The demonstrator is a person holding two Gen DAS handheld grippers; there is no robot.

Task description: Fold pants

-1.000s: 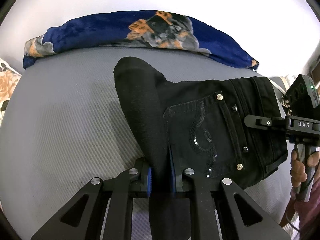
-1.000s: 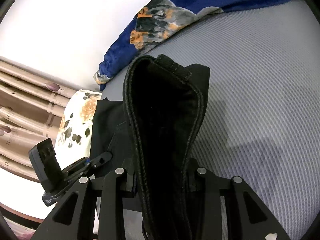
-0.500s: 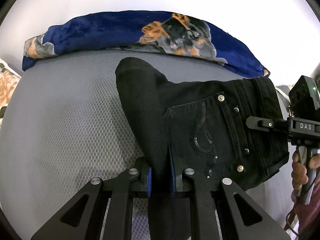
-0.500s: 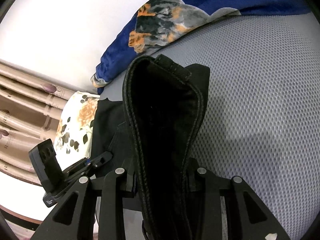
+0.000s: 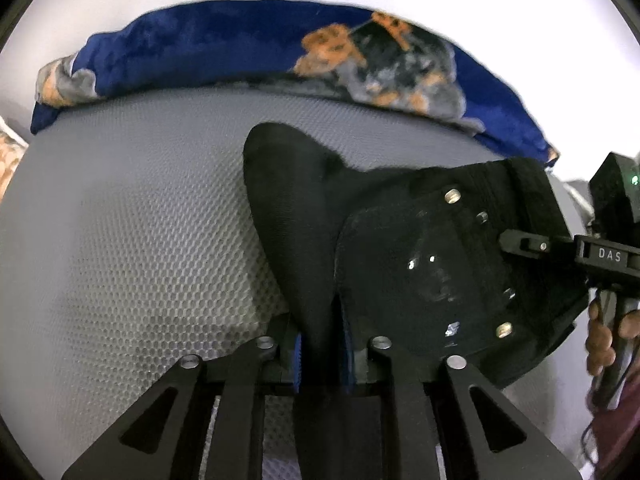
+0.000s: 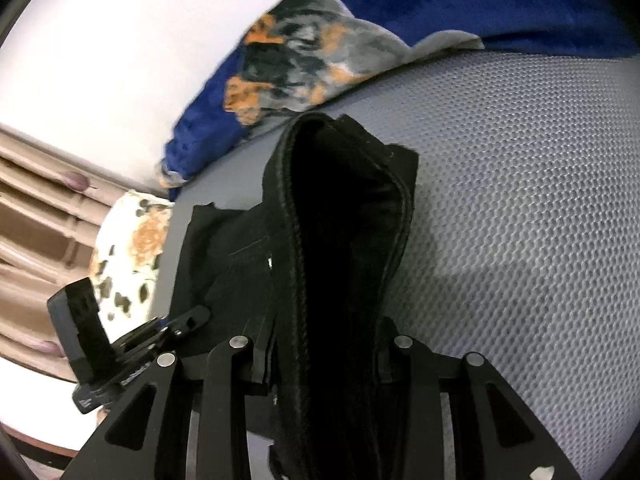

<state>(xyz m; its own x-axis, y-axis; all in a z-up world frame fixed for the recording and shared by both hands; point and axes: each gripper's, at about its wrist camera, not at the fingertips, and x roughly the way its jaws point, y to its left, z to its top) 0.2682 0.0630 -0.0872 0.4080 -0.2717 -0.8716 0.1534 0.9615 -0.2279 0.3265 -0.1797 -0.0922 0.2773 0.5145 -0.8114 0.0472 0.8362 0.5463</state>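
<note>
Both grippers carry the black jeans (image 5: 420,256) over the grey mattress (image 5: 132,240).
Left gripper (image 5: 322,344), jaws just easing apart, pinches a fold; right gripper (image 6: 320,360) clamps the hem.

— Left wrist view: where does it look from?
— From close above the grey mattress (image 5: 132,240), steeply down along its fingers; blue blanket (image 5: 224,44) at twelve o'clock, the other gripper at three.
— And the right wrist view?
— Equally close; blanket (image 6: 500,4) at one o'clock. Both share the black pants (image 5: 420,264), mattress, blanket.
</note>
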